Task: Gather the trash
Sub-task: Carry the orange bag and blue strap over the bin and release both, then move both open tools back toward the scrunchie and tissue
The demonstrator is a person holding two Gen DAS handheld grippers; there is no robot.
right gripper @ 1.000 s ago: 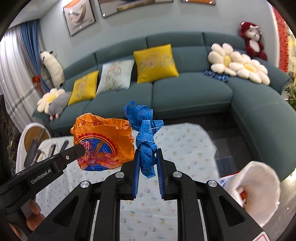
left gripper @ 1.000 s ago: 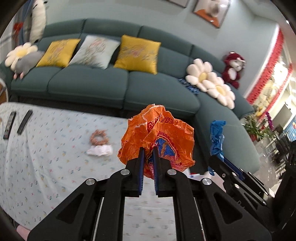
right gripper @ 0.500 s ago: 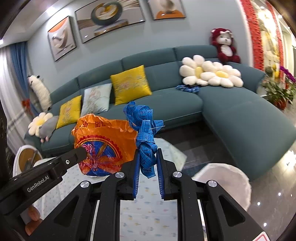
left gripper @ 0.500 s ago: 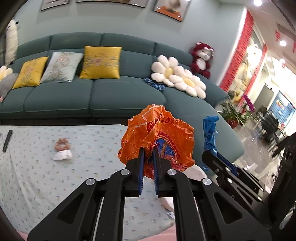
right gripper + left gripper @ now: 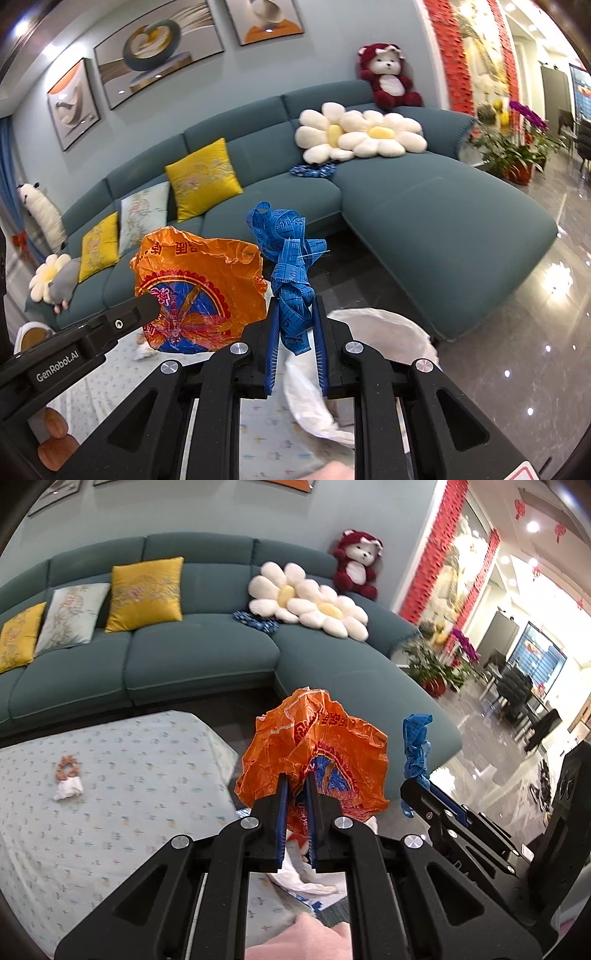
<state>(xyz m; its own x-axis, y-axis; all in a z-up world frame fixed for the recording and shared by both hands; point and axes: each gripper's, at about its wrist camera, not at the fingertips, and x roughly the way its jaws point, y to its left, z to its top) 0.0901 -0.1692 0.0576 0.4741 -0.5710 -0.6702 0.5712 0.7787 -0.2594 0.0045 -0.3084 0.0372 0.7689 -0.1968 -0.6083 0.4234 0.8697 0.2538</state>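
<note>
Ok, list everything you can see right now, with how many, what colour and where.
orange wrapper: 1, orange with blue print, clamped in the left gripper
measuring tape: 1, blue, bunched, clamped in the right gripper
white bag: 1, white, open, below the right gripper
tissue: 1, white, on the table, touching a small orange ring
table: 1, pale floral cloth, before the sofa
sofa: 1, teal, corner shape
cushions: 3, two yellow, one pale, on the sofa
flower pillows: 2, white with yellow centres, sofa corner
teddy bear: 1, red and white, on the sofa back
left gripper: 1, black, blue pads
right gripper: 1, black, blue pads
</note>
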